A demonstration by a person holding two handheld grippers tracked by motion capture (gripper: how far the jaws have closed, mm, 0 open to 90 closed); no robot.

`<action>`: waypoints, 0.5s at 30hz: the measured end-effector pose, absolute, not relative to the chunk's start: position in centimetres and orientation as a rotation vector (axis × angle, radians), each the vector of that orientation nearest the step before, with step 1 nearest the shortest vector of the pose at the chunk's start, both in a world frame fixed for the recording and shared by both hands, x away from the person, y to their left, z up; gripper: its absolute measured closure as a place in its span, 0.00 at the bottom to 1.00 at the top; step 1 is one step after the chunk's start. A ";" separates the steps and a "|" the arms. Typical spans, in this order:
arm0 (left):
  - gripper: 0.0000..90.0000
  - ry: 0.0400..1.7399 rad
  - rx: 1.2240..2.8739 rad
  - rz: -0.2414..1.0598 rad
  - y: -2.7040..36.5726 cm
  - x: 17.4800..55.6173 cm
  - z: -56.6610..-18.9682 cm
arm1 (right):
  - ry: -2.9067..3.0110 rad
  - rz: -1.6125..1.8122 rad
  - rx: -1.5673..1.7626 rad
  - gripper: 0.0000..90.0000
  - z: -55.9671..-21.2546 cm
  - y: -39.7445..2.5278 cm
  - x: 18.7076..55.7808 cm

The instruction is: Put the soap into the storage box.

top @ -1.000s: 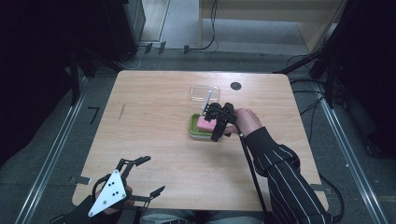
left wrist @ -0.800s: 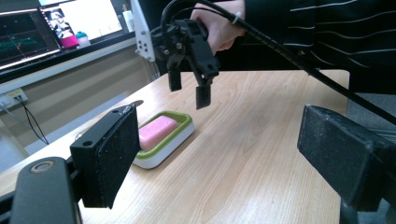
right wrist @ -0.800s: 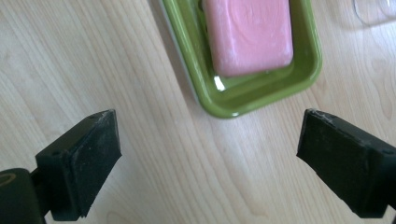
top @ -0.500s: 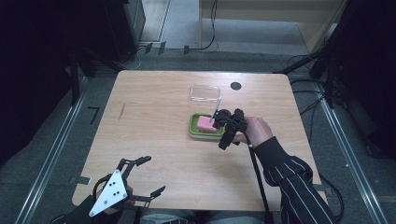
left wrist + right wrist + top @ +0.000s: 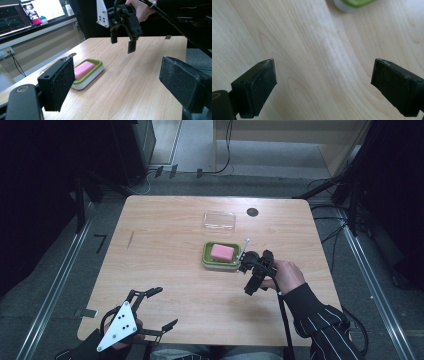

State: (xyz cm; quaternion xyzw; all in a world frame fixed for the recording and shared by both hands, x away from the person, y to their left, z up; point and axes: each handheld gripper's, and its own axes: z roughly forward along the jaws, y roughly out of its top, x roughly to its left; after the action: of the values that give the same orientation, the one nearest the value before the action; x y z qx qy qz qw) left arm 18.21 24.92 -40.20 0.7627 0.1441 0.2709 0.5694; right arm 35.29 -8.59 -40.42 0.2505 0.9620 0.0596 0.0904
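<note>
A pink soap bar (image 5: 222, 252) lies in a green and white dish (image 5: 207, 256) near the table's middle. My right gripper (image 5: 246, 280) hovers just to the right of the dish and nearer the person, open, with nothing between its jaws. The right gripper view looks down on bare wood between the open jaws of the right gripper (image 5: 323, 85), with the dish's edge (image 5: 352, 5) at the top. My left gripper (image 5: 164, 308) is open at the front left of the table. The left gripper view looks past the left gripper (image 5: 120, 85) to the soap (image 5: 83, 69), the dish (image 5: 93, 73) and the right gripper (image 5: 122, 43).
A clear plastic lid (image 5: 219, 220) lies beyond the dish, with a round black hole (image 5: 252, 212) in the tabletop (image 5: 165, 250) to its right. Monitors (image 5: 37, 12) stand past the table's edge. Cables run across the floor.
The right gripper has pulled back from over the dish toward the person and to the right, still open. The soap stays in the dish. The left gripper has not moved.
</note>
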 end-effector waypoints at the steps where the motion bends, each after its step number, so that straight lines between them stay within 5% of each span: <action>1: 0.15 0.339 1.790 0.636 24.9 18.2 -40.2 | 2.864 0.161 0.750 0.07 -40.7 -8.7 34.9; 15: 0.15 0.338 1.792 0.637 25.0 18.2 -40.2 | 2.890 0.077 0.792 0.07 -42.8 -10.5 32.9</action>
State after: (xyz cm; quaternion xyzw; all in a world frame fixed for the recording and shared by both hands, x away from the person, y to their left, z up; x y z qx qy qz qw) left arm 18.17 24.95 -40.18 0.7629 0.1441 0.2712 0.5689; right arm 32.94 -10.47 -42.75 0.2635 0.9616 0.0255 0.0719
